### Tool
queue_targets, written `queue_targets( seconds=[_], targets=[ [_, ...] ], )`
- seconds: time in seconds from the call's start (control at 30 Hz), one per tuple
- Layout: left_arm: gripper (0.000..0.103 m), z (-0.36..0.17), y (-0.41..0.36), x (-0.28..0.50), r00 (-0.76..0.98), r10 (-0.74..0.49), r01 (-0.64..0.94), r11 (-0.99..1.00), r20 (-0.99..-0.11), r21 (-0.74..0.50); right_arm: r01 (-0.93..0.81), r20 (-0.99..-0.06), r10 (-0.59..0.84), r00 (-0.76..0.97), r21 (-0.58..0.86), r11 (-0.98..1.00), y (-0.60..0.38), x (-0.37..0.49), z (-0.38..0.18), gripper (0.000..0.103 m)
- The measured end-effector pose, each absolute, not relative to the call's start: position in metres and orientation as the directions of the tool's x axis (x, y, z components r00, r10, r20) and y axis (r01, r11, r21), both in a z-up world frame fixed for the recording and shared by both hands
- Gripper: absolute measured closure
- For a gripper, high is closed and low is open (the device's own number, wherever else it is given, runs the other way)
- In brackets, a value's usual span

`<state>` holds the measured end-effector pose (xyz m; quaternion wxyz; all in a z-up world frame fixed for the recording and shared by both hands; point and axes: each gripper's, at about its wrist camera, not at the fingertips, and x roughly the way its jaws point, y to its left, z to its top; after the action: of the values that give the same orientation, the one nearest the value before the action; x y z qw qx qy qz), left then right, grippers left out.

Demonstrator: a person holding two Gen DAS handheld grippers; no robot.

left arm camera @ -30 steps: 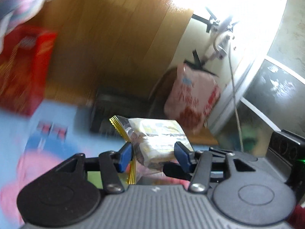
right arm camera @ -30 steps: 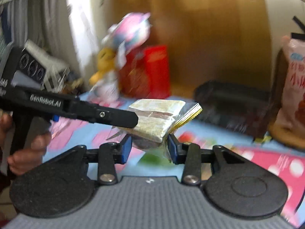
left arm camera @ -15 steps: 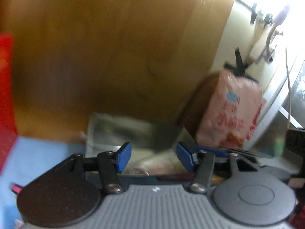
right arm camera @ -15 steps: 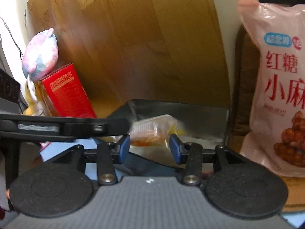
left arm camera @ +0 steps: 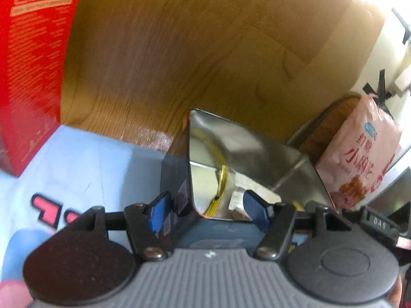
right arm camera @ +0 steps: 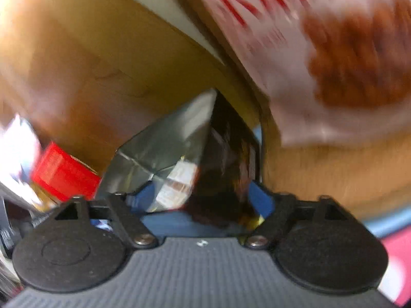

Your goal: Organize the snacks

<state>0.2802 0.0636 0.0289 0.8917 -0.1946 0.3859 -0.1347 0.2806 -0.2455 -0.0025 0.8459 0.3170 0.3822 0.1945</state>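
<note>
Snack packets gone from both tongs | right view blurred | box (left arm camera: pixel 246 148) contents half-hidden

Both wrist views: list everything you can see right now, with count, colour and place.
Foil-lined open box: one, silver inside, dark outside, on the mat straight ahead of both tools.
Wrapped snack packet: at least one, clear with gold edge, inside the box.
Red cardboard carton: one, standing far left by the wood panel.
Pink printed snack bag: one, upright at right.
Wood-grain panel: one, brown, behind everything.
Light blue patterned mat: one, underneath.
Left tool: blue pads, open, empty.
Right tool: blue pads, open, empty.
</note>
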Motion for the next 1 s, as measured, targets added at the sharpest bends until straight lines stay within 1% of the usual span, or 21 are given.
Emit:
queue_targets(
  seconds=[0.23, 0.47, 0.53, 0.6, 0.63, 0.67, 0.73, 0.83, 0.93, 1.0],
  targets=[
    [0.04, 0.04, 0.076, 0.233, 0.659, -0.361, 0.078, 0.905, -0.66, -0.418, -0.129, -0.564, 0.58, 0.588, 0.642, 0.756, -0.228, 0.231, 0.01, 0.017],
    [0.039, 0.044, 0.08, 0.189, 0.674, -0.337, 0.058, 0.911, -0.658, -0.408, -0.165, -0.542, 0.598, 0.59, 0.645, 0.747, -0.216, 0.168, 0.026, 0.017],
    [0.036, 0.045, 0.083, 0.181, 0.679, -0.345, 0.051, 0.903, -0.648, -0.427, -0.178, -0.536, 0.599, 0.595, 0.638, 0.749, -0.227, 0.162, 0.027, 0.017],
    [0.028, 0.041, 0.089, 0.182, 0.683, -0.374, 0.039, 0.876, -0.627, -0.48, -0.218, -0.515, 0.665, 0.541, 0.678, 0.702, -0.228, 0.164, 0.02, 0.02],
    [0.026, 0.039, 0.091, 0.183, 0.689, -0.375, 0.038, 0.873, -0.62, -0.486, -0.225, -0.505, 0.692, 0.516, 0.699, 0.678, -0.222, 0.164, 0.017, 0.02],
    [0.026, 0.038, 0.089, 0.183, 0.691, -0.355, 0.031, 0.885, -0.63, -0.465, -0.227, -0.505, 0.686, 0.524, 0.693, 0.684, -0.223, 0.155, 0.021, 0.021],
    [0.025, 0.042, 0.092, 0.173, 0.722, -0.291, -0.005, 0.905, -0.627, -0.426, -0.274, -0.497, 0.644, 0.581, 0.626, 0.73, -0.218, 0.147, 0.031, 0.021],
    [0.025, 0.049, 0.103, 0.143, 0.76, -0.31, 0.039, 0.899, -0.571, -0.437, -0.357, -0.441, 0.628, 0.641, 0.553, 0.753, -0.224, 0.122, 0.046, 0.021],
    [0.025, 0.043, 0.113, 0.107, 0.767, -0.353, 0.09, 0.886, -0.536, -0.454, -0.376, -0.422, 0.608, 0.673, 0.512, 0.772, -0.238, 0.087, 0.047, 0.022],
    [0.025, 0.034, 0.116, 0.082, 0.756, -0.385, 0.122, 0.878, -0.53, -0.464, -0.391, -0.415, 0.601, 0.683, 0.488, 0.78, -0.242, 0.07, 0.039, 0.022]
  ],
)
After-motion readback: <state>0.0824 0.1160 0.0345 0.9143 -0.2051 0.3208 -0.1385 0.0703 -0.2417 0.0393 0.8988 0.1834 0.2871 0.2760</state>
